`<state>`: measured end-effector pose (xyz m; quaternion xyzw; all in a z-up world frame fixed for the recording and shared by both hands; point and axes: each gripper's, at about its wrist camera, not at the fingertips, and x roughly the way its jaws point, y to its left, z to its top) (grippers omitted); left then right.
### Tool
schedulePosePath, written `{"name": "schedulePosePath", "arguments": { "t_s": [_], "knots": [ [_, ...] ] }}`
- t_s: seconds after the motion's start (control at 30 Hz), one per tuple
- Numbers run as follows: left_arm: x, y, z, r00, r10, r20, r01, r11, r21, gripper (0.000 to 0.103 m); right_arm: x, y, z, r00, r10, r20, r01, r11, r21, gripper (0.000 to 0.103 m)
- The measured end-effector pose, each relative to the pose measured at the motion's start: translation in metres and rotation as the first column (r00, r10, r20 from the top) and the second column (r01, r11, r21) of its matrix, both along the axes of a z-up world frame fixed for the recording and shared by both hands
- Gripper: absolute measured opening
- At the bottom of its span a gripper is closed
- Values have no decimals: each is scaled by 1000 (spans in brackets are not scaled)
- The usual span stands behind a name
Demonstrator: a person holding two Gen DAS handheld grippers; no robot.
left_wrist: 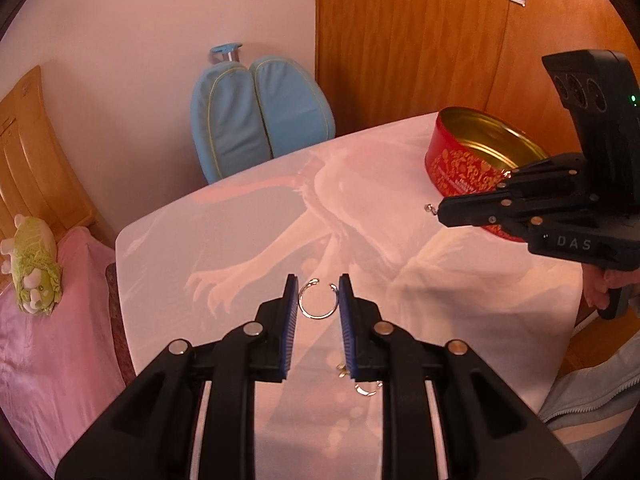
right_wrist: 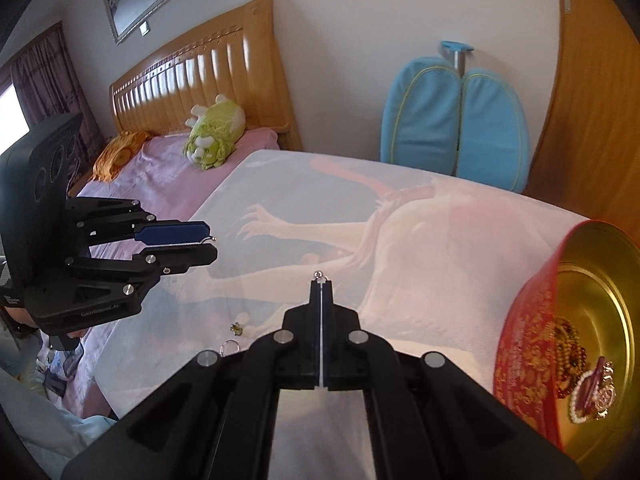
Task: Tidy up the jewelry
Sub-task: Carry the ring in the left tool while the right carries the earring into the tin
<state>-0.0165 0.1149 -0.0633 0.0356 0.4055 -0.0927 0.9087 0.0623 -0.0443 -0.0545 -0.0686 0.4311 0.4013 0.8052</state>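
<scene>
A silver open hoop (left_wrist: pixel 318 298) lies on the white printed table (left_wrist: pixel 248 216), between the blue pads of my open left gripper (left_wrist: pixel 318 292). My right gripper (right_wrist: pixel 322 286) is shut on a small silver earring (right_wrist: pixel 321 276) that pokes out past its tips; it also shows in the left wrist view (left_wrist: pixel 430 208). A red round tin (right_wrist: pixel 536 340) with a gold inside holds beads and a brooch (right_wrist: pixel 598 390), to the right of my right gripper. The tin also shows in the left wrist view (left_wrist: pixel 460 164). Small gold and silver pieces (left_wrist: pixel 362 384) lie near my left gripper.
A blue folded seat (left_wrist: pixel 256 116) leans on the wall behind the table. A bed with a pink cover (right_wrist: pixel 168 164) and a green plush toy (right_wrist: pixel 214 136) stands to the left. A wooden wardrobe (left_wrist: pixel 420 32) rises behind the tin.
</scene>
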Motion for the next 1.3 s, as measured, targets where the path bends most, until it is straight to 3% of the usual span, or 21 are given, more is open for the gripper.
{"name": "schedulePosePath", "arguments": {
  "t_s": [0.23, 0.57, 0.7, 0.9, 1.03, 1.13, 1.2, 1.3],
  "knots": [
    [23, -48, 22, 994, -92, 60, 93, 996, -15, 21, 8, -77, 28, 984, -170, 54, 169, 985, 24, 1],
    [51, -101, 64, 971, -171, 166, 182, 981, -60, 21, 7, -189, 59, 887, -435, 156, 429, 901, 68, 1],
    [69, -118, 74, 964, -181, 193, 199, 977, -78, 21, 6, -219, 68, 849, -499, 175, 488, 867, 100, 1],
    [87, -146, 81, 951, -230, 206, 250, 965, -78, 21, 7, -250, 71, 823, -537, 186, 526, 843, 111, 1],
    [100, -166, 79, 945, -274, 179, 290, 954, -71, 21, 17, -258, 65, 823, -539, 179, 529, 842, 104, 1],
    [122, -185, 77, 944, -307, 120, 318, 945, -82, 21, 36, -258, 61, 842, -512, 172, 508, 858, 68, 1],
    [143, -200, 72, 938, -341, 60, 344, 937, -61, 21, 61, -255, 54, 877, -468, 107, 468, 883, 31, 1],
    [174, -230, 58, 910, -410, -63, 411, 911, 13, 21, 101, -246, 34, 921, -387, -31, 386, 921, -50, 1]
  ]
}}
